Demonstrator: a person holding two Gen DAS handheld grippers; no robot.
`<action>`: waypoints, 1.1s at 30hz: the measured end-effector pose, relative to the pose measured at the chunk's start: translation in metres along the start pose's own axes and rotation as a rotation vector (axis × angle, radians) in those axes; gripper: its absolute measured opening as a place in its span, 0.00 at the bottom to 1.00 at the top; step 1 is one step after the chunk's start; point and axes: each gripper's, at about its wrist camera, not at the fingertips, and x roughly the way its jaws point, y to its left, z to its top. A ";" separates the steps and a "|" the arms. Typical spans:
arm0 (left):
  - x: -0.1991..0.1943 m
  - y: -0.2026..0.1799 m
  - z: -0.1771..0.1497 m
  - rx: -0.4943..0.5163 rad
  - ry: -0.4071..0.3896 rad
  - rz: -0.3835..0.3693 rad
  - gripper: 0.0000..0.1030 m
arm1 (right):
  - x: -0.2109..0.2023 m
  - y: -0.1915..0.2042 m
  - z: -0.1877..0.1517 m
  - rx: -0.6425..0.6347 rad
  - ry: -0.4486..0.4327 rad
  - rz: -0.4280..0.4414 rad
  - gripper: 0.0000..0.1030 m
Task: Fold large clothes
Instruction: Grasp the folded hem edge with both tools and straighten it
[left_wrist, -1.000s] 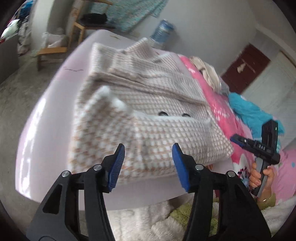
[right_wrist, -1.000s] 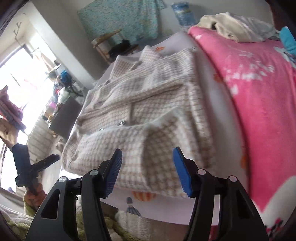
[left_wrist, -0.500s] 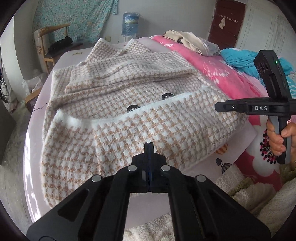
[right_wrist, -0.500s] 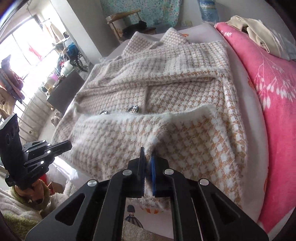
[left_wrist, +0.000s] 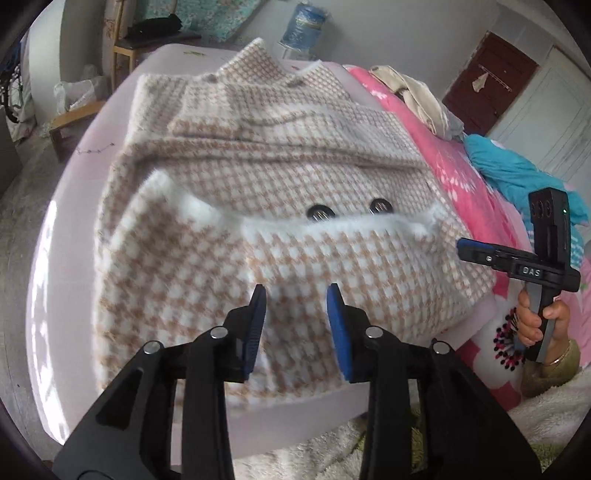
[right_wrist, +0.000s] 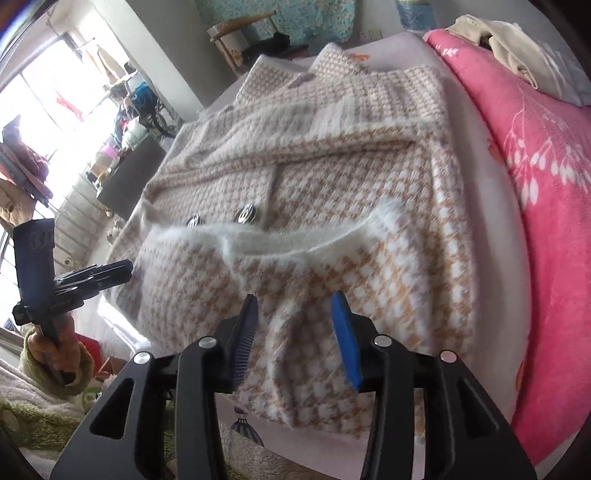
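Coat (left_wrist: 280, 192), tan-and-white houndstooth, lies on the bed (left_wrist: 66, 229) over a pale lilac sheet, collar toward the far end, hem toward the near edge. Bottom part is folded up over the body; its fuzzy white lining edge runs across the middle, just below 2 dark buttons (left_wrist: 320, 213).

Left gripper (left_wrist: 296, 325) sits over the near edge of the fold, blue pads apart and opening. Cloth shows behind the gap, but the pads do not press on it. Picture is blurred here.

Right gripper (right_wrist: 295, 332) is over the same folded flap, nearer the coat's right edge, jaws apart and opening. A small ridge of cloth stands in the gap; neither pad grips it.

Each gripper shows in the other's view, held by a hand (left_wrist: 537, 325) near the bed's near edge, one at each near corner of the coat.

Pink flowered blanket (right_wrist: 535, 177) covers the bed's right side, beside the coat. Cream clothes (right_wrist: 509, 48) are heaped on it toward the far end; a teal cloth (left_wrist: 513, 173) lies nearer. Water jug (left_wrist: 304, 22) stands past the bed's far edge, a wooden chair (left_wrist: 125, 48) beside it.
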 end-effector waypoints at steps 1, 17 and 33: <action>-0.001 0.005 0.006 -0.004 -0.014 0.037 0.36 | -0.003 -0.006 0.004 0.010 -0.015 -0.009 0.42; 0.039 0.070 0.060 -0.077 0.048 0.165 0.43 | 0.031 -0.065 0.050 0.107 0.062 0.032 0.42; 0.035 0.058 0.048 -0.013 0.027 0.136 0.43 | 0.033 -0.053 0.031 0.060 0.113 -0.005 0.34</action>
